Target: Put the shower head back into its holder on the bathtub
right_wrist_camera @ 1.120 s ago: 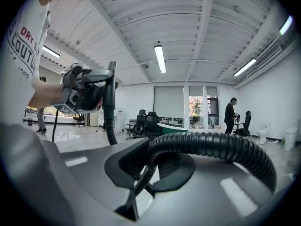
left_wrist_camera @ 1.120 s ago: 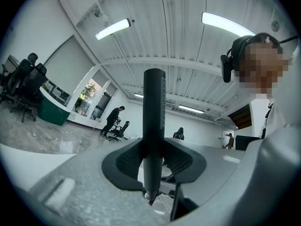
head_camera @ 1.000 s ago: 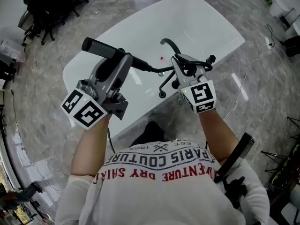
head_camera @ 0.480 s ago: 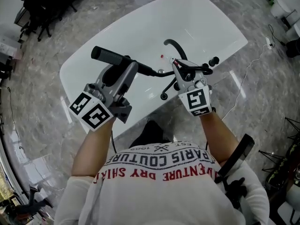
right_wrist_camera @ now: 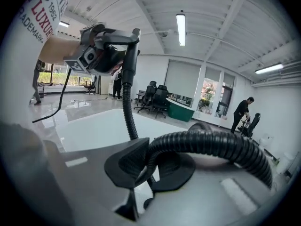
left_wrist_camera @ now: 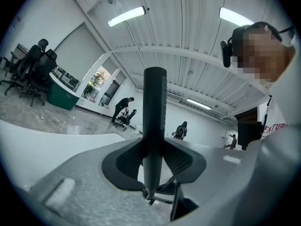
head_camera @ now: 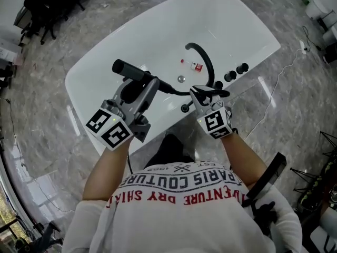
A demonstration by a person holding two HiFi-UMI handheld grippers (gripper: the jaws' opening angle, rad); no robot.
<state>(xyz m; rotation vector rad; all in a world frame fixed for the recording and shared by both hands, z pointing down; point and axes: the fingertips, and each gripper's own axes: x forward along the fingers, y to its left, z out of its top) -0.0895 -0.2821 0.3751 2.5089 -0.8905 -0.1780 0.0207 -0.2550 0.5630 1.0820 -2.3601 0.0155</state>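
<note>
The black shower head (head_camera: 130, 70) lies level over the white bathtub (head_camera: 158, 25), with my left gripper (head_camera: 150, 84) shut on its handle. In the left gripper view the handle (left_wrist_camera: 154, 112) stands upright, pinched between the dark pads. Its black ribbed hose (head_camera: 179, 92) runs right to my right gripper (head_camera: 204, 93), which is shut on it just over the tub's near rim. In the right gripper view the hose (right_wrist_camera: 207, 142) curls out from between the pads of the right gripper (right_wrist_camera: 151, 166). Black knobs (head_camera: 236, 71) and a small black fitting (head_camera: 184, 108) sit on that rim.
A black curved spout (head_camera: 201, 56) arches over the tub beside the knobs. A drain (head_camera: 180, 79) and a small red item (head_camera: 196, 66) lie on the tub floor. Grey marble floor (head_camera: 47, 104) surrounds the tub, with office chairs (head_camera: 50, 4) far left and a white cable (head_camera: 284, 73) at the right.
Both grippers have sunk toward the tub's near rim with the shower head and hose. The right gripper has dropped from beside the spout to just over the rim.
</note>
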